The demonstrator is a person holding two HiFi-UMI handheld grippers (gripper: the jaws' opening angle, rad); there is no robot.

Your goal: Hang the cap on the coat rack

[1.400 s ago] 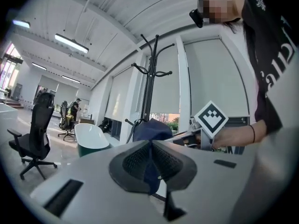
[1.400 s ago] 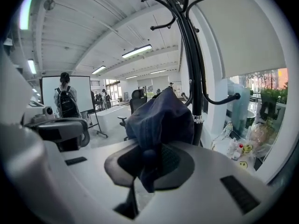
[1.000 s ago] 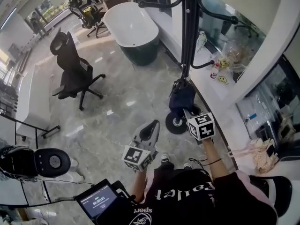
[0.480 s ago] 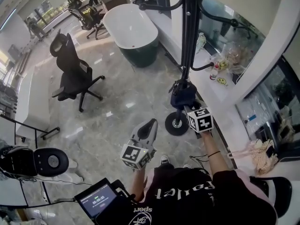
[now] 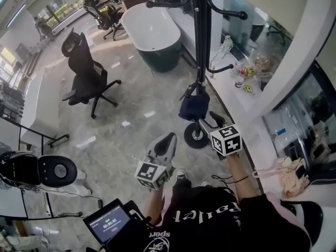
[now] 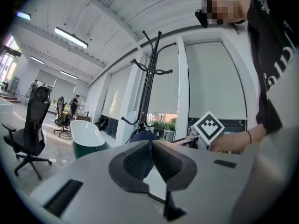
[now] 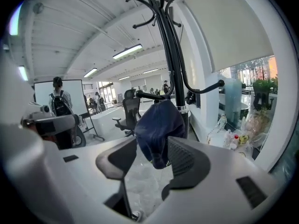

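The dark blue cap (image 5: 193,107) hangs from a low hook of the black coat rack (image 5: 205,35). My right gripper (image 5: 213,119) is just below and right of it. In the right gripper view the cap (image 7: 159,125) dangles from the hook in front of the right gripper (image 7: 150,160). Its jaws are opening, and the pads stand apart from the cloth on either side. My left gripper (image 5: 169,139) is held lower left, away from the rack, jaws shut and empty. In the left gripper view the shut left gripper (image 6: 150,146) points toward the coat rack (image 6: 148,78).
The rack's round base (image 5: 198,136) sits on the marble floor by my feet. A white bathtub (image 5: 155,33) stands behind, a black office chair (image 5: 86,75) to the left. A white counter (image 5: 247,96) with bottles runs along the right. A tablet (image 5: 109,223) is at the bottom.
The right gripper's jaws have come off the cap and drawn back a little toward me. The cap stays hanging on the hook. The left gripper has barely moved.
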